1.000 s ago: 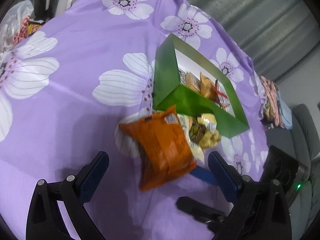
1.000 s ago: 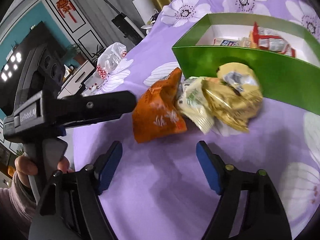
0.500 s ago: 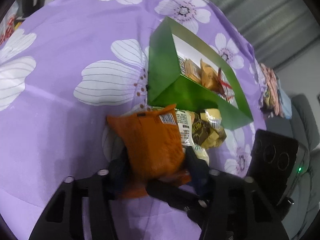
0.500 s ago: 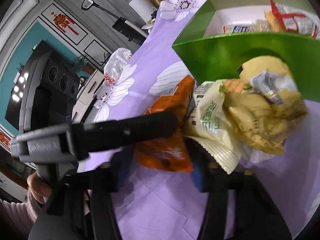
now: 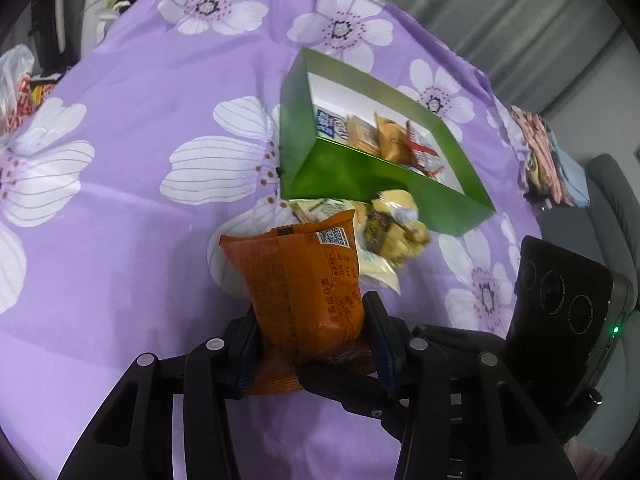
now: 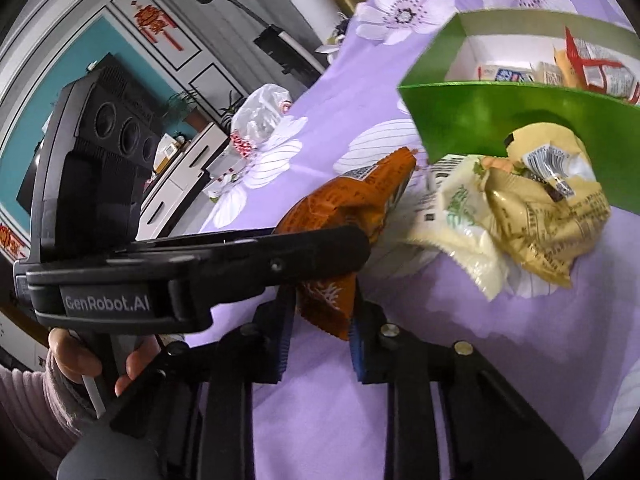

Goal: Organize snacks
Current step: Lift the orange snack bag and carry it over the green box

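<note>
An orange snack packet (image 5: 304, 280) stands tilted on the purple flowered cloth. My left gripper (image 5: 312, 340) has its jaws closing on the packet's lower half, and the pads press its sides. My right gripper (image 6: 320, 340) comes in from the other side, its jaws closing on the packet's (image 6: 344, 216) lower corner. Pale yellow packets (image 5: 396, 232) (image 6: 540, 208) lie heaped against the near wall of the green box (image 5: 360, 176) (image 6: 500, 120). Inside the box lie several wrapped snacks (image 5: 384, 140).
A white plastic bag (image 5: 16, 80) (image 6: 260, 120) sits at the cloth's far left edge. A folded patterned cloth pile (image 5: 548, 152) and a grey chair (image 5: 612, 200) are at the right. A hand (image 6: 80, 360) holds the left tool's handle.
Both grippers went from wide apart to closed around the orange packet. The packet has tipped up from lying flat, and both views have drawn nearer to it.
</note>
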{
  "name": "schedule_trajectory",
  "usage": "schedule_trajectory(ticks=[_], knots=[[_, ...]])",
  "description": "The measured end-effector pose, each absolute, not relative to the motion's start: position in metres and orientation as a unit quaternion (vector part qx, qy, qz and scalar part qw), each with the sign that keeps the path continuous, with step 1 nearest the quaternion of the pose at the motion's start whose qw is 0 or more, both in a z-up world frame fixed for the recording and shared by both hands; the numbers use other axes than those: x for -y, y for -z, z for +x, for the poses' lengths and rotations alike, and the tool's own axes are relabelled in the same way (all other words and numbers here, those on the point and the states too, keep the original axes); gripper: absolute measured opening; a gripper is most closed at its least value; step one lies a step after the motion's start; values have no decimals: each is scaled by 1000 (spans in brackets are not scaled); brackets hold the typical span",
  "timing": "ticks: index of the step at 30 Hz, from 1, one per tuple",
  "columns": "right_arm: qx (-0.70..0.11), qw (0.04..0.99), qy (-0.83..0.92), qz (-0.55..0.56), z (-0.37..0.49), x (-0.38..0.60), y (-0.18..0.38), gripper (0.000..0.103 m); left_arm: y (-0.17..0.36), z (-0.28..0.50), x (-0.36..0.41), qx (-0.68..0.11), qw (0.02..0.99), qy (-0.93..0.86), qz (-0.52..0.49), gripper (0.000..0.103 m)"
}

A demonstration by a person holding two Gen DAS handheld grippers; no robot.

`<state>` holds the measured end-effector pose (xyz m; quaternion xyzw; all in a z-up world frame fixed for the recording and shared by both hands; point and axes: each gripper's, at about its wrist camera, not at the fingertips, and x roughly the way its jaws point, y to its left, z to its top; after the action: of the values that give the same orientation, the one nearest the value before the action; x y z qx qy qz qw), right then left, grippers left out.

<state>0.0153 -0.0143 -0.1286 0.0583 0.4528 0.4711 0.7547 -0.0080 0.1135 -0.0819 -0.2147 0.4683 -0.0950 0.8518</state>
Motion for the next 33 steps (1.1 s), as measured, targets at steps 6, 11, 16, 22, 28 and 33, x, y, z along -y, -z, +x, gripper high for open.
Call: schedule_trajectory(ticks=[6,11,16,22,28,33], knots=[[-427,767,-477,38,-7,25,113,25,64,-23,-96,-455,863,101,-196,47],[-405,782,-472,37,-15,45,97,25,45,-27,-75,-438,875,116,-173,47],[-383,801,-459,33,-18,65,82,25,30,-22,-57,-424,881,138,-159,47],[-363,819,-443,39,-13,82,68,25,14,-10,-40,-413,886,157,-141,47],[-346,833,-429,45,3,94,55,25,1,13,-31,-405,889,172,-128,47],[-333,839,-427,48,28,98,44,25,-12,35,-27,-398,893,174,-118,47]])
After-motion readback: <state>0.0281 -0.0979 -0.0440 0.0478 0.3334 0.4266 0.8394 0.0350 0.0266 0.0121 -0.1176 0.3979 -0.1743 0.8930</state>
